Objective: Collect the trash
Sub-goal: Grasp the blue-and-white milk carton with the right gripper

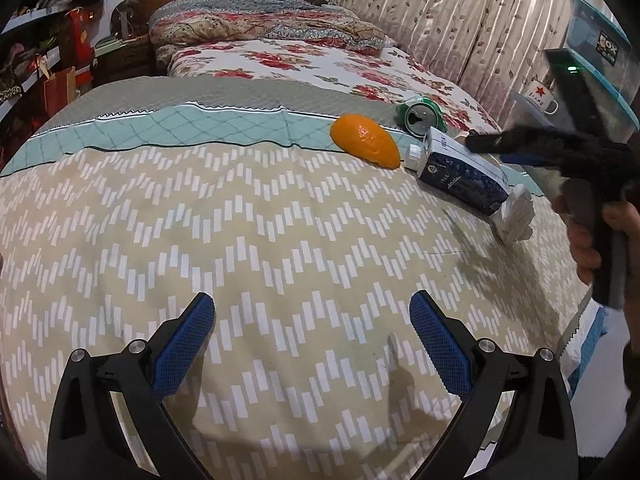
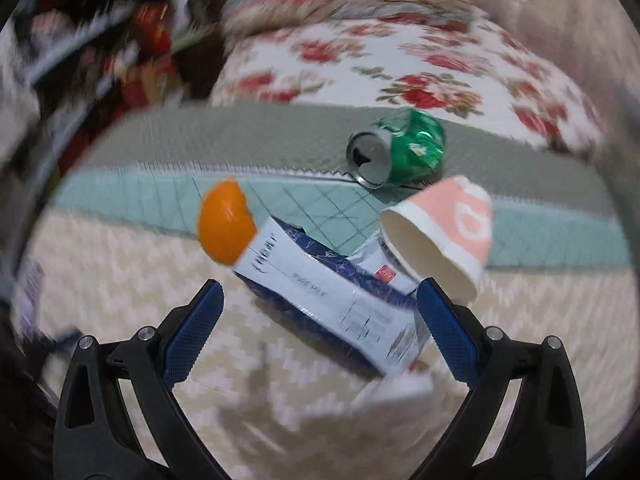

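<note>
Trash lies on the bed: an orange peel, a crushed green can, a blue-and-white milk carton and crumpled white paper. My left gripper is open and empty, low over the quilt, well short of them. My right gripper is open just above the milk carton; the peel, the can and a pink paper cup on its side lie around it. A small silver wrapper lies under the cup. The right wrist view is motion-blurred.
The bed has a beige zigzag quilt, a teal band and a floral sheet with pillows at the head. Curtains hang at the right. Plastic boxes and a mug stand beyond the bed's right edge. Cluttered shelves stand at the left.
</note>
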Available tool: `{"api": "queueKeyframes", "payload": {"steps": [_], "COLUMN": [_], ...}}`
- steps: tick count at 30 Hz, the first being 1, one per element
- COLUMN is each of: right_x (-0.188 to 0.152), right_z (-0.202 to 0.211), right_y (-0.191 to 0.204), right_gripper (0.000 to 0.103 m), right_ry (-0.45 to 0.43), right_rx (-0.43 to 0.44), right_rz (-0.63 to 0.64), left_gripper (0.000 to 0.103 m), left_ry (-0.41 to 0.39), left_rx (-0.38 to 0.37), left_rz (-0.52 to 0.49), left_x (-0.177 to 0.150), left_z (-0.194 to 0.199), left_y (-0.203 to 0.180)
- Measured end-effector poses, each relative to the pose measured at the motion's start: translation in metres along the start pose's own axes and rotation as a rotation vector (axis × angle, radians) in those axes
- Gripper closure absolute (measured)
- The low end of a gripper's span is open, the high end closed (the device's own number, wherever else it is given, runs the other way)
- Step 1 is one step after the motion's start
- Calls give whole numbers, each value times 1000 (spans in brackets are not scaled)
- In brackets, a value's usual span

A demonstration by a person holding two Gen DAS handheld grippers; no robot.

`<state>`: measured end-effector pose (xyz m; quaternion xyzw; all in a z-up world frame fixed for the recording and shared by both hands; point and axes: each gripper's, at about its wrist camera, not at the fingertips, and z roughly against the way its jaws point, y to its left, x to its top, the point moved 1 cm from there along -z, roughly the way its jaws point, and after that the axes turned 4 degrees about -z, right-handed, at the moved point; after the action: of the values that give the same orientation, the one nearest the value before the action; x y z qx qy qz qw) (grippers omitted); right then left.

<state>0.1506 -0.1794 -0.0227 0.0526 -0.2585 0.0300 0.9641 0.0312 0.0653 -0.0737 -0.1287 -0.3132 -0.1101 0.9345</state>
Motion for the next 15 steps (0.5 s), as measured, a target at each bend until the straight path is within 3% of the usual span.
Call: {"api": "queueKeyframes", "payload": {"steps": [3,6,9,10,12,15], "right_x": [4,-1,-14,-18,-25,-38], "right_z": [-11,-30,-44,-43,-33,-6], "right_y": [15,30,39,42,45,62], "right_gripper": [7,8,27,29,40,43], "right_ry": [49,101,99,83,56,-12], "right_rx": [-40,-142,-258,-273,-239,-159], "right_rz": [134,269,393,426,441,484], "left_gripper": [9,9,10,10,10,10], "left_ry": [-3,-1,-11,-15,-28,-45], "left_rx": [-17,-31,-40,-42,-53,-86], "left_rz": [15,30,42,47,62,79], "left_x": [0,1,0,1,1,1], "left_z": [1,1,3,3,6,10], "left_y": [4,10,14,15,18,23]}}
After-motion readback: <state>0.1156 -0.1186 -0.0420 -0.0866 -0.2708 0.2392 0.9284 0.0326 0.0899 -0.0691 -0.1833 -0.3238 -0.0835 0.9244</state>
